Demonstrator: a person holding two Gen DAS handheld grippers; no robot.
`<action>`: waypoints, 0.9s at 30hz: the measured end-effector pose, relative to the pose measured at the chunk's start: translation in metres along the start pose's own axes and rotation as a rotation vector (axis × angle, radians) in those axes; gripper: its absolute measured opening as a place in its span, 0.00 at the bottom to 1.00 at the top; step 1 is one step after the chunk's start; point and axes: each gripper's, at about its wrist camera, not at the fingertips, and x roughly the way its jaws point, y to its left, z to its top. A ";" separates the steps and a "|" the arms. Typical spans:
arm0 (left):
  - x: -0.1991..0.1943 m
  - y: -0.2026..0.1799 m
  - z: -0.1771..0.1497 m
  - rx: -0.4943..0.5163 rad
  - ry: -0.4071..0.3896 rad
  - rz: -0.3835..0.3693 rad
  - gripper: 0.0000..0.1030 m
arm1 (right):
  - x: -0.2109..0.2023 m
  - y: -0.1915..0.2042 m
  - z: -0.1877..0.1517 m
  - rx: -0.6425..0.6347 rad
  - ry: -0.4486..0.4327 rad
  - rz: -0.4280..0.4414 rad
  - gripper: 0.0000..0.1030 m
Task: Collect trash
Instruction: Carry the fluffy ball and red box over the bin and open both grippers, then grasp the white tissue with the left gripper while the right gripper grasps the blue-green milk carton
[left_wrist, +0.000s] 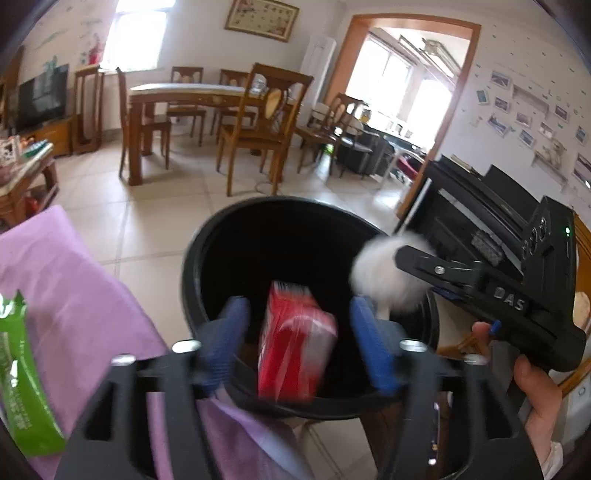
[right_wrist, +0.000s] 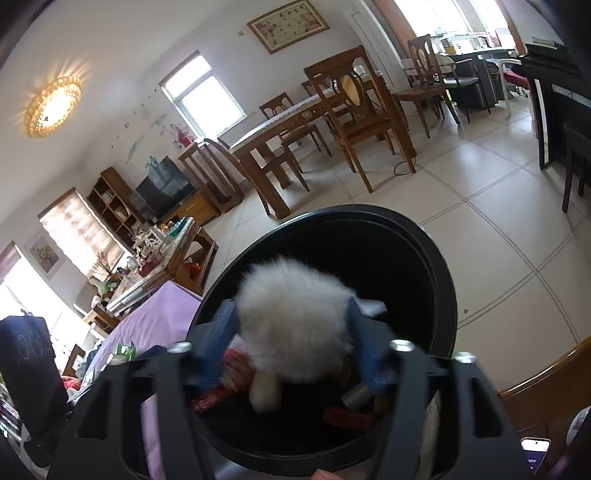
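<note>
A black round bin (left_wrist: 207, 240) stands right below both grippers. My left gripper (left_wrist: 298, 306) is over its mouth, blue fingers wide apart, and a blurred red box (left_wrist: 295, 339) sits loose in the gap with space on either side. My right gripper (right_wrist: 290, 310) is also above the bin (right_wrist: 436, 251), its jaws spread around a white fluffy ball (right_wrist: 295, 314) that looks blurred and unpressed. In the left wrist view that ball (left_wrist: 384, 273) shows at the bin's right rim, at the right gripper's tip. Red wrappers (right_wrist: 221, 384) lie inside the bin.
A purple cloth (left_wrist: 74, 277) with a green packet (left_wrist: 22, 376) lies left of the bin. A black piano (left_wrist: 480, 206) stands to the right. A wooden dining table (left_wrist: 184, 92) with chairs is across the tiled floor. A lit phone (right_wrist: 533, 448) sits at lower right.
</note>
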 end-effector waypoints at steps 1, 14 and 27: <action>-0.002 0.002 0.000 -0.002 -0.011 0.007 0.72 | -0.002 0.000 0.000 0.005 -0.007 0.005 0.74; -0.124 0.051 -0.025 -0.071 -0.146 0.072 0.89 | -0.010 0.022 -0.002 -0.032 -0.039 0.059 0.95; -0.311 0.256 -0.079 -0.287 -0.176 0.538 0.90 | 0.016 0.191 -0.074 -0.400 0.155 0.304 0.95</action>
